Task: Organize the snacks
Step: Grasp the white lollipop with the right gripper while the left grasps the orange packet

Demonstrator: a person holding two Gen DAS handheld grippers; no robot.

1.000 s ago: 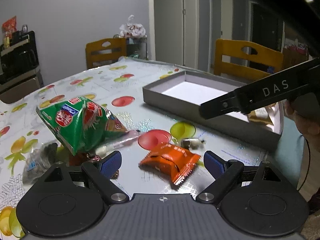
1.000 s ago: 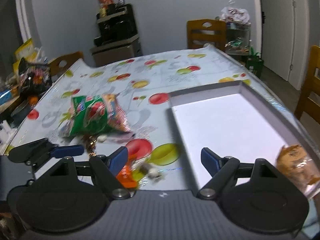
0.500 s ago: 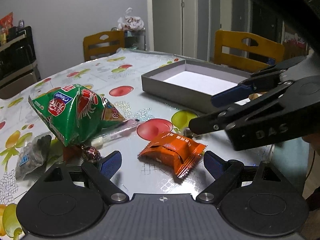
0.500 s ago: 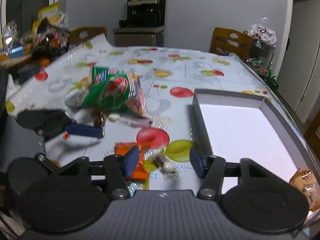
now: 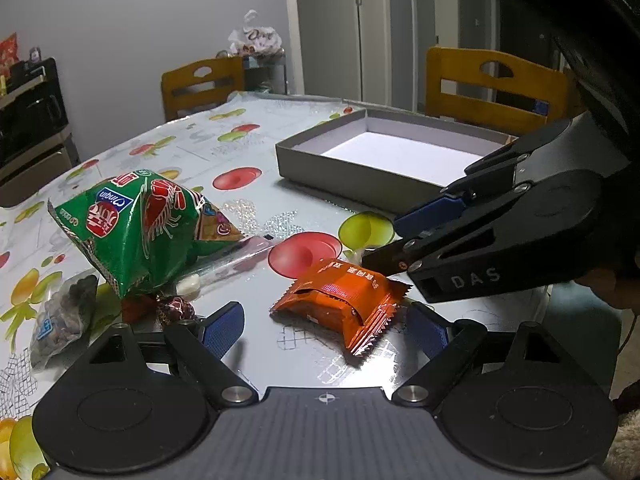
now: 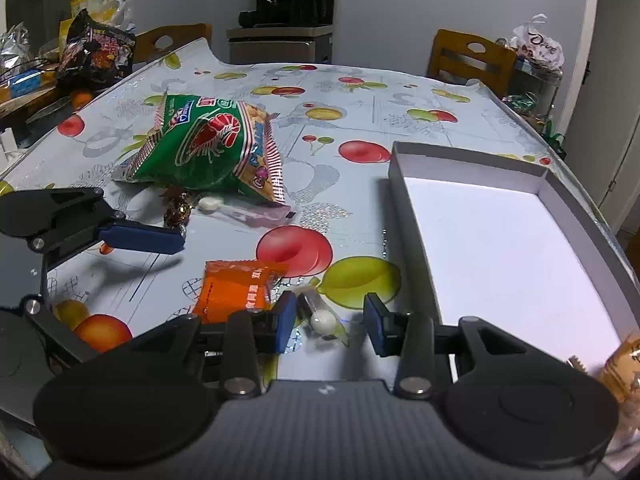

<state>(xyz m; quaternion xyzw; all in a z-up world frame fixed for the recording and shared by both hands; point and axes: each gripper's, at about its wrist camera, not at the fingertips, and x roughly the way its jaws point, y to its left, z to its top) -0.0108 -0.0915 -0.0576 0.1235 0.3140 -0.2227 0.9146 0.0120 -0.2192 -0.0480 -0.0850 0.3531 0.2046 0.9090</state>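
- Left wrist view: the left hand-held gripper (image 5: 324, 326) stands wide and empty over the glossy fruit-print worktop (image 5: 248, 152), with the crinkled orange foil snack packet (image 5: 344, 300) lying flat between its blue ribbed pads, untouched.
- The right hand-held gripper (image 5: 384, 246) reaches in from the right side, its tips low at the far edge of that packet; what lies between them is hidden here.
- A puffy green shrimp-cracker bag (image 5: 140, 224) sits near the left, and the shallow grey cardboard box with a white floor (image 5: 344, 176) waits beyond (rigid walls, easy to drop into).
- Right wrist view: the right gripper's jaws have just been closing and now stand narrow around a small clear-wrapped white candy (image 6: 324, 320), which lies on the worktop between the pads; they do not yet press it.
- The box (image 6: 400, 200) is just to the right, with one tan wrapped snack (image 6: 624, 364) already in its near corner.
- To pinch well, I judge the pads should meet the round candy itself, not the slippery loose wrapper tail, and stay clear of the orange packet (image 6: 236, 288) touching the left pad.
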